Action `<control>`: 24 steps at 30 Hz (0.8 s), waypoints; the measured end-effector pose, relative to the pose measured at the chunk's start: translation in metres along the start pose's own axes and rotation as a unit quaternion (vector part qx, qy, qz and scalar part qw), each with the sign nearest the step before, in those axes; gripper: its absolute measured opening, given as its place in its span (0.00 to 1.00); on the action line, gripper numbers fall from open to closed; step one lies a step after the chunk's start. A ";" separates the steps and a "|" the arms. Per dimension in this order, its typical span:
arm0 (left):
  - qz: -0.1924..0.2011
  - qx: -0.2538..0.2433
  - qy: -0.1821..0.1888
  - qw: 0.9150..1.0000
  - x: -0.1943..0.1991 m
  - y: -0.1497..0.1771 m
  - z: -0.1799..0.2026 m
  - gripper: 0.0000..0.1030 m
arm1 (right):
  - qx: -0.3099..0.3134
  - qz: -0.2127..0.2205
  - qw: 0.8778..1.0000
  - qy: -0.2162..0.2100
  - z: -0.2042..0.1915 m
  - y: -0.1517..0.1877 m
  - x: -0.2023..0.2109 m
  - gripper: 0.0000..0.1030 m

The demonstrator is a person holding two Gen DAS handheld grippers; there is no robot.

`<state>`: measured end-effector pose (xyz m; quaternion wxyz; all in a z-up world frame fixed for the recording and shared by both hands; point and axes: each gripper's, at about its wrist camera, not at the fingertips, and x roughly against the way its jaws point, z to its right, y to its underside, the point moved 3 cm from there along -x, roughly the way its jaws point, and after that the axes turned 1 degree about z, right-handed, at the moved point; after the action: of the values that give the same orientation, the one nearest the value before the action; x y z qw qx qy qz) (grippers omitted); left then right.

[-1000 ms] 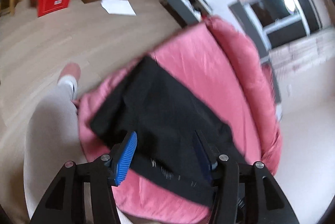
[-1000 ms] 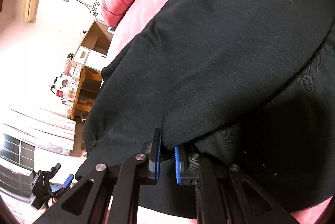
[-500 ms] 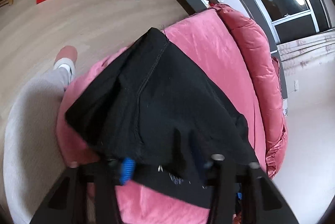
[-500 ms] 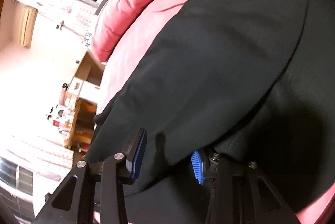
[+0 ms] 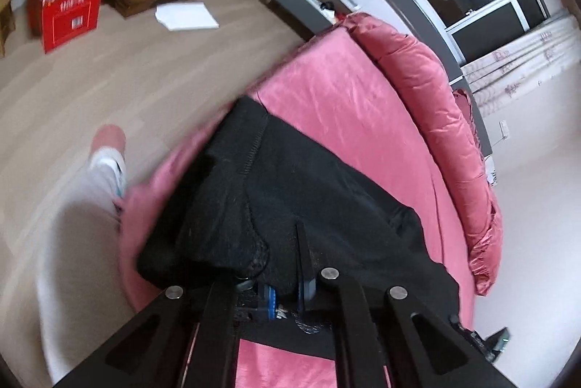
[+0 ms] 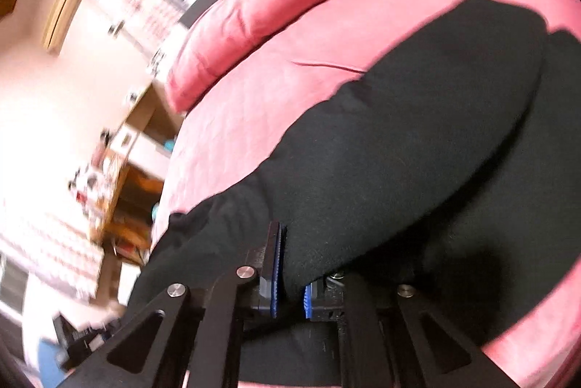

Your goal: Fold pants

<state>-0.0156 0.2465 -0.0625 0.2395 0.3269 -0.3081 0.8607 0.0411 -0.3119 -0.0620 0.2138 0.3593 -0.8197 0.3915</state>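
Note:
Black pants lie folded over on a pink bed. My left gripper is shut on the near edge of the pants, with cloth bunched between its blue pads. In the right wrist view the pants fill the middle, spread over the pink bed. My right gripper is shut on a fold of the pants, and the cloth hides part of its right finger.
A person's leg in light trousers stands at the bed's left side. On the wood floor are a red box and white paper. A rolled pink quilt lies along the bed's far side. Wooden furniture stands beyond.
Both grippers were open half a second ago and have closed on the pants. The pants' near edge is now gathered and lifted a little.

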 end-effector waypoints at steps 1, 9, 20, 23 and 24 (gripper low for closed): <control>0.000 -0.011 -0.013 1.000 0.003 -0.001 -0.003 0.07 | 0.016 -0.016 1.000 0.002 -0.005 0.006 0.004 0.09; -0.055 -0.035 -0.077 0.995 -0.020 0.022 -0.027 0.07 | -0.010 -0.075 0.996 0.052 0.029 0.040 -0.016 0.09; -0.010 -0.071 -0.081 0.994 -0.012 0.020 -0.013 0.08 | 0.003 -0.046 0.998 0.041 0.025 0.035 -0.016 0.09; -0.034 -0.058 -0.102 0.993 -0.020 0.024 -0.023 0.13 | -0.024 -0.068 0.996 0.043 0.029 0.043 -0.034 0.10; -0.032 -0.049 -0.098 0.994 -0.017 0.021 -0.023 0.15 | -0.039 -0.068 0.996 0.033 0.032 0.043 -0.034 0.10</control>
<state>-0.0266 0.2437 -0.0963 0.2510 0.4072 -0.3610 0.8006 0.0284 -0.3040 -0.1242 0.2806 0.3930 -0.8003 0.3554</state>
